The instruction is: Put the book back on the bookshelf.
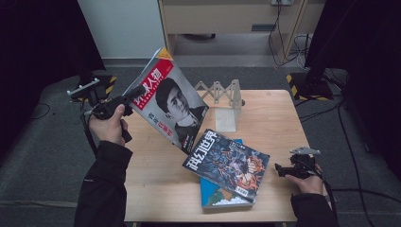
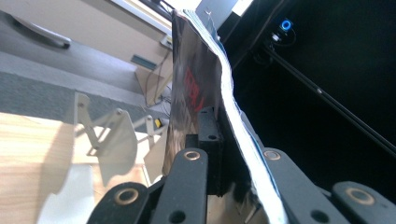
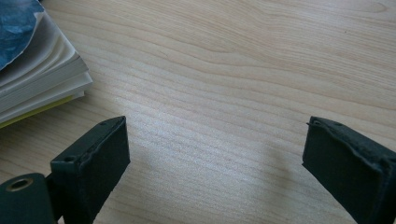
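The right gripper (image 1: 279, 169) is resting at the near right edge of the table (image 1: 156, 189), its jaws standing wide apart over bare wood with nothing between them; in the right gripper view (image 3: 215, 158) the pale grain is showing between the two black pads, and a corner of thick white pages is lying off to one side. Left of that gripper, a dark glossy comic (image 1: 227, 165) is lying flat and skewed on a blue book (image 1: 222, 197), the pile sitting at the table's near middle with open wood all round it. Farther back and over the table's left edge, the left gripper (image 1: 139, 90) is clenching the magazine (image 1: 172, 104) by its upper left border, holding it clear of the table. The magazine is hanging tilted, its long axis running from upper left down to lower right, its cover facing up and toward the camera, its low corner hovering just beyond the comic. In the left gripper view the magazine (image 2: 196, 84) is standing edge-on between the pads, thin, glossy and slightly bowed. Beyond it, at the table's far middle, a pale folding rack (image 1: 222, 94) with a zigzag top is standing upright, with free wood to its right.
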### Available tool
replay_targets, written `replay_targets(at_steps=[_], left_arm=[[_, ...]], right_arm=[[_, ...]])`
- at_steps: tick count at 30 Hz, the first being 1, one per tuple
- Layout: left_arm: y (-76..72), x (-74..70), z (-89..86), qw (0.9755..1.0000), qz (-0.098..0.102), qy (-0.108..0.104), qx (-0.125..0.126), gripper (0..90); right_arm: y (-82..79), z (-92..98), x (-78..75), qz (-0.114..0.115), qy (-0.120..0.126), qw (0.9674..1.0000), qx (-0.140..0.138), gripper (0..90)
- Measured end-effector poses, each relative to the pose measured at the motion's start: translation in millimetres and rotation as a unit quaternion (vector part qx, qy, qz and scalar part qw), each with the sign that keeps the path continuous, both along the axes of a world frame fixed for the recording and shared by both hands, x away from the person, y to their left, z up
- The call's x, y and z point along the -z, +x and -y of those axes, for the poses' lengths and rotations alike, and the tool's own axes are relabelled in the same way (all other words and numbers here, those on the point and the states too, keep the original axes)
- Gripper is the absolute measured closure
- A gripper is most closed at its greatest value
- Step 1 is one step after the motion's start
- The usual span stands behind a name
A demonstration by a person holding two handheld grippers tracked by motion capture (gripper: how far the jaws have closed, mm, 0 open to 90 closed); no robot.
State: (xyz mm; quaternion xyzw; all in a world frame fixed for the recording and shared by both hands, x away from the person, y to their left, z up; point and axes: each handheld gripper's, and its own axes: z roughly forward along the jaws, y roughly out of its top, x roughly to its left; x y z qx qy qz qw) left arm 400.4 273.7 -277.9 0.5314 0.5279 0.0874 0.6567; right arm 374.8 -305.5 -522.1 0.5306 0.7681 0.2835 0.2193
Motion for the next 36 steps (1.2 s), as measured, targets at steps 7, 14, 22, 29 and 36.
replay_targets(at_steps=[7,14,22,29,36], left_arm=[[-3.9,-10.8,-16.7,0.9997,0.010,0.005,-0.021,85.9],[-6.4,-16.7,-34.0,0.9987,0.017,0.014,-0.046,85.9],[1.1,-16.2,-42.0,0.9965,0.013,0.035,-0.075,85.9],[10.7,-18.8,-40.7,0.9936,0.018,0.058,-0.096,85.9],[24.5,-14.0,-37.0,0.9918,0.015,0.062,-0.111,86.0]], right_arm=[[0.0,0.5,2.1,-0.007,-0.004,1.0000,-0.004,7.4],[0.4,-0.3,6.3,-0.016,-0.012,0.9998,-0.008,6.2],[0.3,-0.1,7.2,-0.018,-0.003,0.9998,-0.009,6.2],[0.4,-0.6,7.8,-0.015,-0.002,0.9998,-0.013,6.4],[0.7,-0.4,8.0,-0.016,-0.001,0.9998,-0.013,6.2]])
